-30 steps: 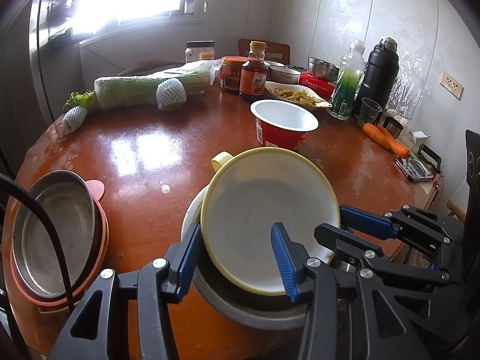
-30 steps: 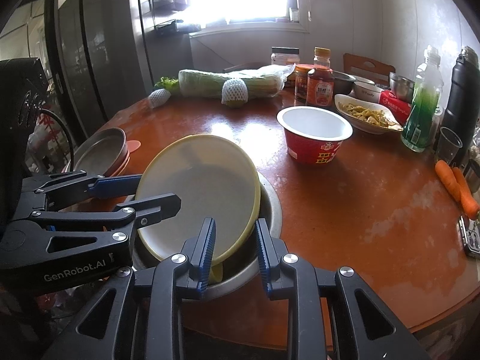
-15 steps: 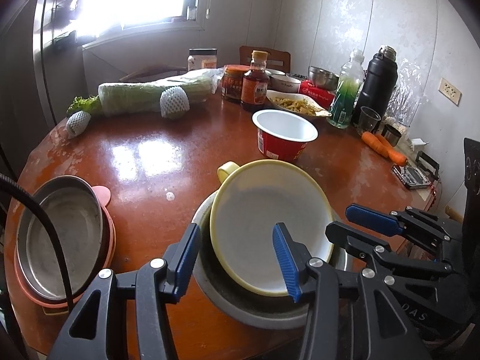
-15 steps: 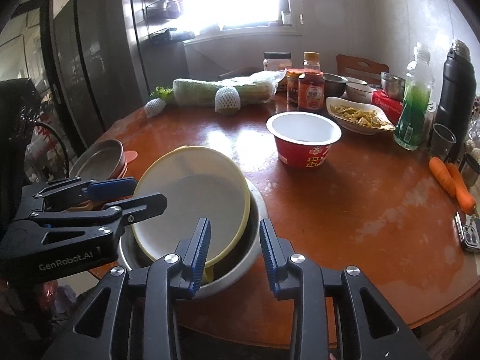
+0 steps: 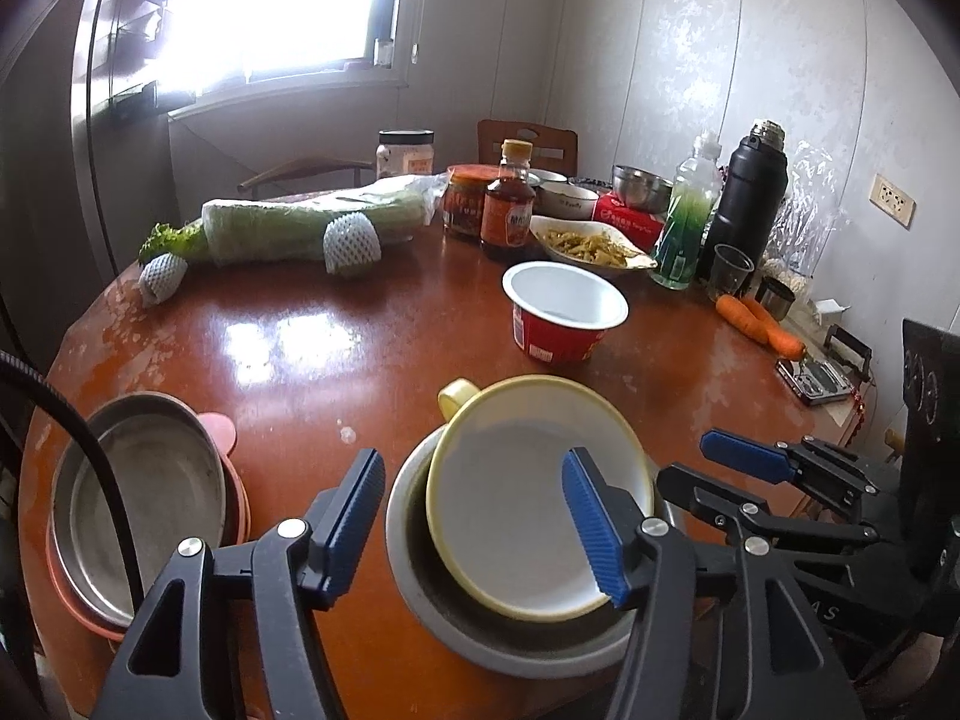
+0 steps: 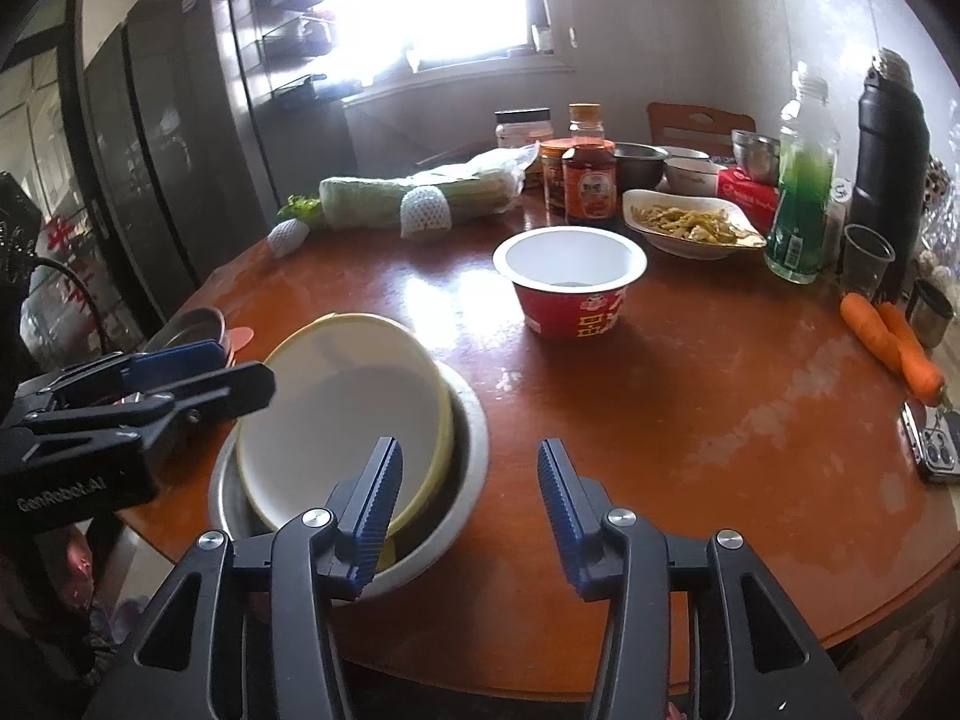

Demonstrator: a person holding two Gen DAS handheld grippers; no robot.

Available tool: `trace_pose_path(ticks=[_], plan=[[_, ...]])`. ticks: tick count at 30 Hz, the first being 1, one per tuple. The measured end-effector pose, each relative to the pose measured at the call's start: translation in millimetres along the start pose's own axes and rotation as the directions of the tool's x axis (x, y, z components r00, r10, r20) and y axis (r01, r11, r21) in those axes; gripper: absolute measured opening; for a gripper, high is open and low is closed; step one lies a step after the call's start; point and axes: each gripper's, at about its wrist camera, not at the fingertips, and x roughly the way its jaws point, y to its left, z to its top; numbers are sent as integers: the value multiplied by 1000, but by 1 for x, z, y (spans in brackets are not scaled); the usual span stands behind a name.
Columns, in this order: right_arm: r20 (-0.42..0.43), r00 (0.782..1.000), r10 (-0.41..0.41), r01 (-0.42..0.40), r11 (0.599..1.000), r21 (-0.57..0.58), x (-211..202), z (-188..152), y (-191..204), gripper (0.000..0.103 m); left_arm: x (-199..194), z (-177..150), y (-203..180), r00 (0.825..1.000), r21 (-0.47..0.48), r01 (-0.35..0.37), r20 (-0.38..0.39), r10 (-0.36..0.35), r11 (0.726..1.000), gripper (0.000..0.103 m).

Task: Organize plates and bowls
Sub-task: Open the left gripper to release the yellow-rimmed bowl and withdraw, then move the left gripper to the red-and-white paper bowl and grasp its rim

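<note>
A yellow-rimmed bowl with a white inside [image 5: 528, 498] rests tilted in a steel bowl [image 5: 432, 618] at the near edge of the round brown table; both show in the right wrist view, the yellow bowl [image 6: 342, 420] in the steel bowl [image 6: 468, 438]. My left gripper [image 5: 474, 516] is open, its fingers either side of the yellow bowl's near rim, above it. My right gripper [image 6: 468, 504] is open and empty, just right of the bowls. A steel dish stacked on a pink plate [image 5: 144, 504] sits at the left.
A red instant-noodle cup [image 5: 564, 312] stands mid-table. Wrapped cabbage [image 5: 300, 228], jars, a sauce bottle [image 5: 507, 204], a dish of food [image 5: 591, 246], a green bottle, a black flask [image 5: 750, 198], carrots [image 5: 759, 318] and a phone [image 6: 936, 444] line the far and right sides.
My right gripper let go of the yellow bowl's rim and opened wide, drawing back to the right. The bowl settled lower into the steel bowl. My left gripper pulled back and up slightly.
</note>
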Motion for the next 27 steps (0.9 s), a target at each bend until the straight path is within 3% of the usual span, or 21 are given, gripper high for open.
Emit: trace_pose_path(ticks=[10,27], plan=[[1,1000,-22,22,999,50,6,10,-24,52,18,22,-11,1000,31,4,-1,-4,999,68],[2,999,-44,44,995,87,30,45,-55,53,60,69,-16,999,41,23,-27,-21,999,69]])
